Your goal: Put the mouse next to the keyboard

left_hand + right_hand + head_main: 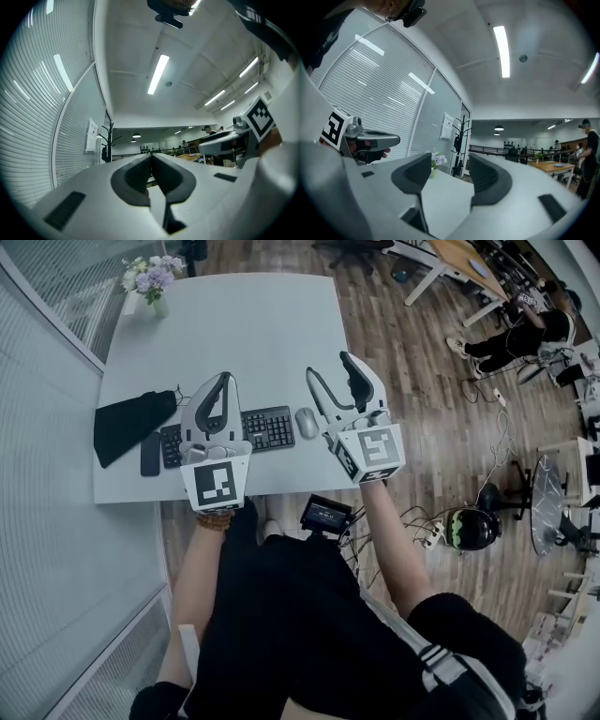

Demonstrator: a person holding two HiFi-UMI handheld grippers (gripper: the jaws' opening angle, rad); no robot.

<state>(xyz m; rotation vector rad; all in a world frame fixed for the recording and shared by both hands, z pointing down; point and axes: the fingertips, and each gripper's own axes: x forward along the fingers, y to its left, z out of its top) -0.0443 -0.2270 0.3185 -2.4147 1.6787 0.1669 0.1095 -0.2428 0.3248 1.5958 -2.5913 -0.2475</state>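
Observation:
A grey mouse (307,422) lies on the white table (234,324), just off the right end of the black keyboard (266,427). My right gripper (333,369) is held above the table right of the mouse, open, with nothing between its fingers. From the right gripper view, the right gripper (450,171) looks level across the tabletop. My left gripper (222,381) hovers over the keyboard's middle and hides part of it. In the left gripper view, the left gripper (151,164) is shut, pads together with nothing in them, and points up into the room.
A black pouch (131,423) and a dark phone (150,454) lie left of the keyboard. A vase of flowers (150,282) stands at the table's far left corner. A small device (325,515) hangs below the near table edge. A person (525,334) sits far right.

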